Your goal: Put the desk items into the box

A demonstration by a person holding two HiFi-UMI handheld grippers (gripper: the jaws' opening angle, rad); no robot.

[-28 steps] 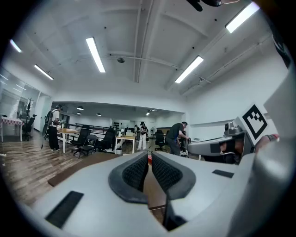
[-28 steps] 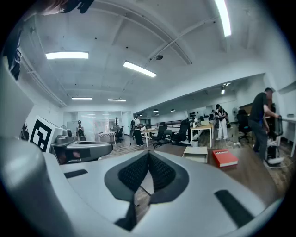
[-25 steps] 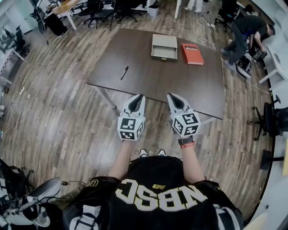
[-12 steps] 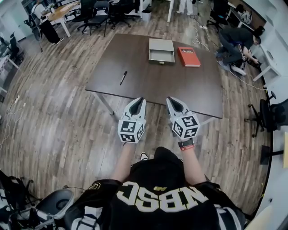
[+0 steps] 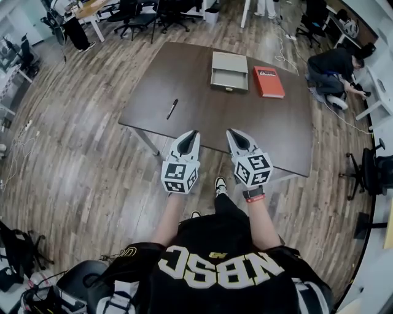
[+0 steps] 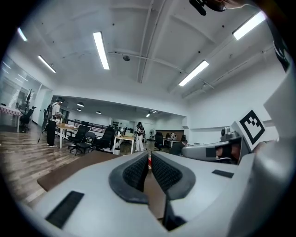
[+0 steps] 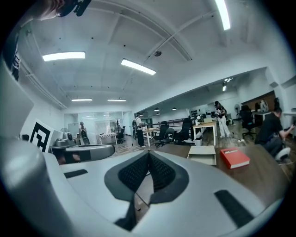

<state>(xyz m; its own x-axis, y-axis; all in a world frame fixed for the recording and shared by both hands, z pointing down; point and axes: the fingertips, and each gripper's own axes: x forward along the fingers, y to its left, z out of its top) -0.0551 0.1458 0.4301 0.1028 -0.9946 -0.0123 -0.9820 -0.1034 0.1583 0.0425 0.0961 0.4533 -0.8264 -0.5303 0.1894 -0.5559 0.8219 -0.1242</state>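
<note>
On a dark brown table [image 5: 202,92] ahead of me lie a black pen [image 5: 172,108], a beige open box [image 5: 229,86] and a red book [image 5: 269,81]. Both grippers hover side by side over the floor, short of the table's near edge. My left gripper [image 5: 191,133] [image 6: 150,159] has its jaws closing to a thin slit, with nothing between them. The right gripper [image 5: 232,132] [image 7: 148,159] is shut and empty. In the right gripper view the box [image 7: 203,155] and red book [image 7: 234,157] lie ahead to the right.
Wood-plank floor surrounds the table. A person [image 5: 334,64] crouches by cables at the right. Office chairs [image 5: 138,18] and desks stand at the back, and another chair [image 5: 368,165] at the right edge. My shoe [image 5: 220,184] shows below the grippers.
The head view has shifted as I step; the table sits slightly nearer. Both grippers keep the same pose side by side. The person at the right has crouched lower.
</note>
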